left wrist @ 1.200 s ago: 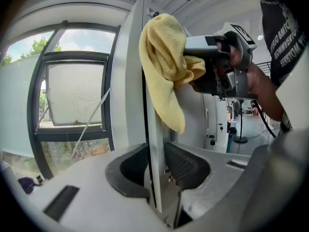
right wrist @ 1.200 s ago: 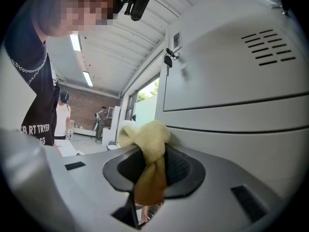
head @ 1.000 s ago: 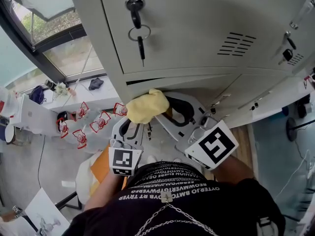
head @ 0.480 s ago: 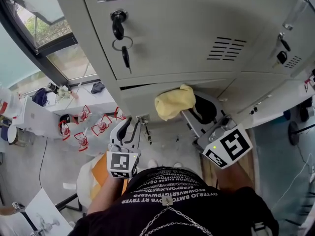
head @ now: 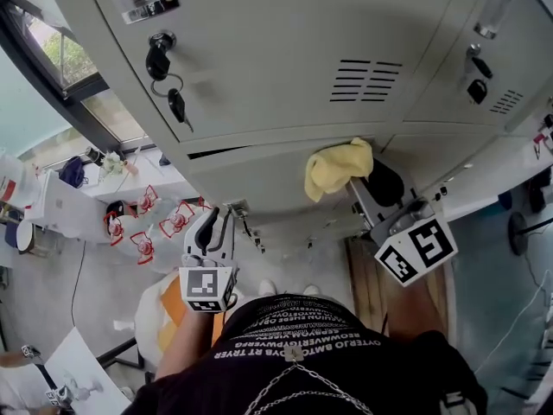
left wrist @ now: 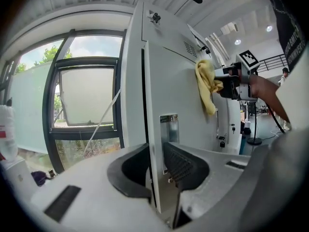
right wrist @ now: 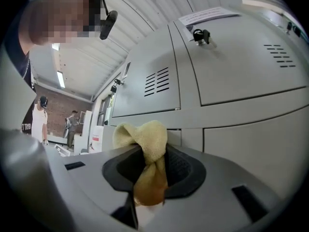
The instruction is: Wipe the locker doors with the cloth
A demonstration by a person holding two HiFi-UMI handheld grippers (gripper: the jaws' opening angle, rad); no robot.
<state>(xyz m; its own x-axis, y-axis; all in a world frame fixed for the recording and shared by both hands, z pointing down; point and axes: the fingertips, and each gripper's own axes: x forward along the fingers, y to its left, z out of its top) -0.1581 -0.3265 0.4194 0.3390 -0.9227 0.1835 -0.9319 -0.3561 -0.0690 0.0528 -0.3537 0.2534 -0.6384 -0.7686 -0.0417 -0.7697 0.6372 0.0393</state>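
A yellow cloth (head: 337,167) is pressed against the grey lower locker door (head: 259,180), and my right gripper (head: 367,187) is shut on it. In the right gripper view the cloth (right wrist: 145,139) bunches out between the jaws of the right gripper (right wrist: 152,164). My left gripper (head: 216,225) sits at that door's left edge. In the left gripper view the thin door edge (left wrist: 147,129) stands between the jaws of the left gripper (left wrist: 154,167); the jaws have just been closing, and a gap still shows beside the right pad. The cloth (left wrist: 206,83) is visible further along the door.
The upper door has a key in its lock (head: 159,54), hanging keys (head: 177,106) and vent slots (head: 363,80). Another locker with a lock (head: 475,89) stands to the right. A window (head: 52,54) is at left. Red-and-white items (head: 164,219) lie on the floor below.
My right gripper has carried the cloth rightwards along the lower door. The left gripper has stayed at the door's edge. The head view has shifted, so the lockers appear further left.
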